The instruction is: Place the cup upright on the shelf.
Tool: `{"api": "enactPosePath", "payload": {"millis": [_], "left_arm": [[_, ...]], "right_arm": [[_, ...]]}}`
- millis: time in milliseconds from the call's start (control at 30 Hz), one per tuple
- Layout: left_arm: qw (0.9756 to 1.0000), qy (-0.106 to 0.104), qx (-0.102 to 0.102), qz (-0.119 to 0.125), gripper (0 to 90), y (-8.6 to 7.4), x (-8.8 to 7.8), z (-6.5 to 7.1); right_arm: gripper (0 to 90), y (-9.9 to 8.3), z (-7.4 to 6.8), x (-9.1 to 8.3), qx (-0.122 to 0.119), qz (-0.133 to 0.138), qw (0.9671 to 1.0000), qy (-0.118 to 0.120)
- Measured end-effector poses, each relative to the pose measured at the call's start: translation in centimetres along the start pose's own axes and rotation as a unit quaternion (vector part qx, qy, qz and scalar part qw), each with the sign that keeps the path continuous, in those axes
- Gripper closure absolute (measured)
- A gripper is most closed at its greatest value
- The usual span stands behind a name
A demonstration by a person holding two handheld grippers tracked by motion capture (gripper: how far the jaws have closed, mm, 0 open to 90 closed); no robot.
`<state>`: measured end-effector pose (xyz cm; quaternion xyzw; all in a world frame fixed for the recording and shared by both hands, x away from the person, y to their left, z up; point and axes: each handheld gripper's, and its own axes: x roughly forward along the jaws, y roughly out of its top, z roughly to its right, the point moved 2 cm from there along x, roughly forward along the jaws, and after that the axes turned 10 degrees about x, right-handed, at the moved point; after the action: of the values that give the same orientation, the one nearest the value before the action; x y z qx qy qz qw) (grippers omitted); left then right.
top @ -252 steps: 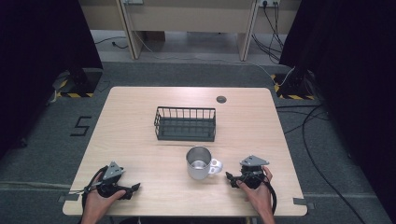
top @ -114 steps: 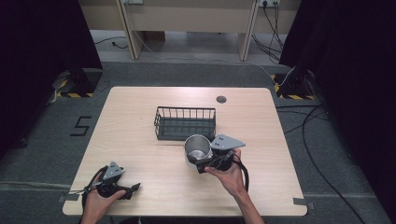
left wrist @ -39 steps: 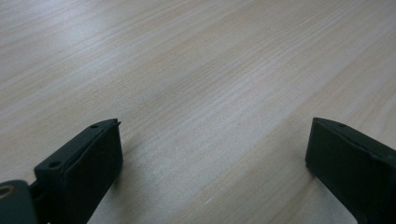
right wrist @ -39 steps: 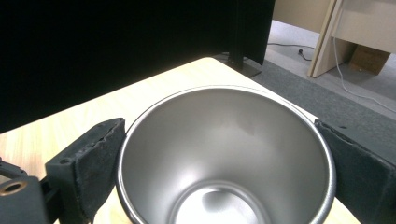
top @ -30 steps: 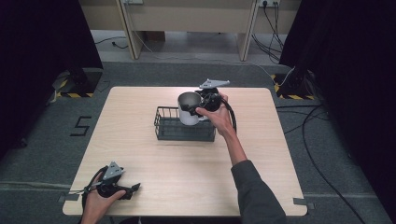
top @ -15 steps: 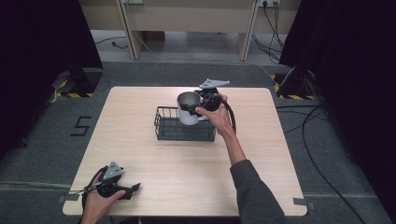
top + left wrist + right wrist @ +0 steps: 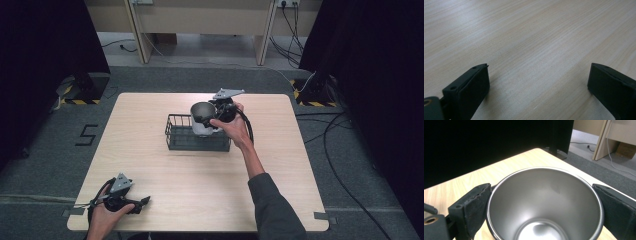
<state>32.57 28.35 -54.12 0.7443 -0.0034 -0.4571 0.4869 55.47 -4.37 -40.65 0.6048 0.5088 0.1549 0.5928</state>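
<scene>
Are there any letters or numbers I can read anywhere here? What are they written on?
"5" – a dark number marked on the grey floor, left of the table.
No words or numbers can be read on the metal cup, the wire basket or the grippers.

Even overhead light, dark surrounds; soft glare inside the cup, near edges blurred.

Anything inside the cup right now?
No. In the right gripper view the cup shows bare steel walls and an empty bottom. Its nearest inner wall is cut off by the picture's edge. The right gripper clamps it over the basket.
</scene>
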Motion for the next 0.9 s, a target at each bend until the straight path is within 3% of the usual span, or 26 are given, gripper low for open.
{"api": "enactPosePath", "payload": {"millis": [267, 600, 700, 733, 767, 867, 900], "left_arm": [[1.0, 0.0, 0.001, -0.001, 3.2, 0.0, 0.0, 0.0], [1.0, 0.0, 0.001, -0.001, 3.2, 0.0, 0.0, 0.0], [1.0, 0.0, 0.0, 0.0, 3.2, 0.0, 0.0, 0.0], [1.0, 0.0, 0.0, 0.0, 3.2, 0.0, 0.0, 0.0], [1.0, 0.0, 0.0, 0.001, 3.2, 0.0, 0.0, 0.0], [1.0, 0.0, 0.0, 0.001, 3.2, 0.0, 0.0, 0.0], [1.0, 0.0, 0.0, 0.001, 3.2, 0.0, 0.0, 0.0]], "right_arm": [[5.6, -0.5, 0.3, 0.0, 0.005, -0.01, 0.9999, 0.0], [5.2, -0.6, -0.1, 0.5, -0.014, -0.031, 0.9994, -0.013], [8.2, -0.2, -0.2, 0.3, -0.004, -0.006, 1.0, -0.006], [16.4, 0.2, -0.3, 0.0, -0.001, 0.007, 0.9999, 0.008], [14.5, 0.7, -0.5, -0.3, -0.009, 0.012, 0.9998, 0.01], [12.7, 1.2, -0.9, -0.6, -0.012, 0.011, 0.9999, 0.005], [16.3, 1.3, -1.0, -0.7, -0.013, 0.011, 0.9998, 0.008]]}}
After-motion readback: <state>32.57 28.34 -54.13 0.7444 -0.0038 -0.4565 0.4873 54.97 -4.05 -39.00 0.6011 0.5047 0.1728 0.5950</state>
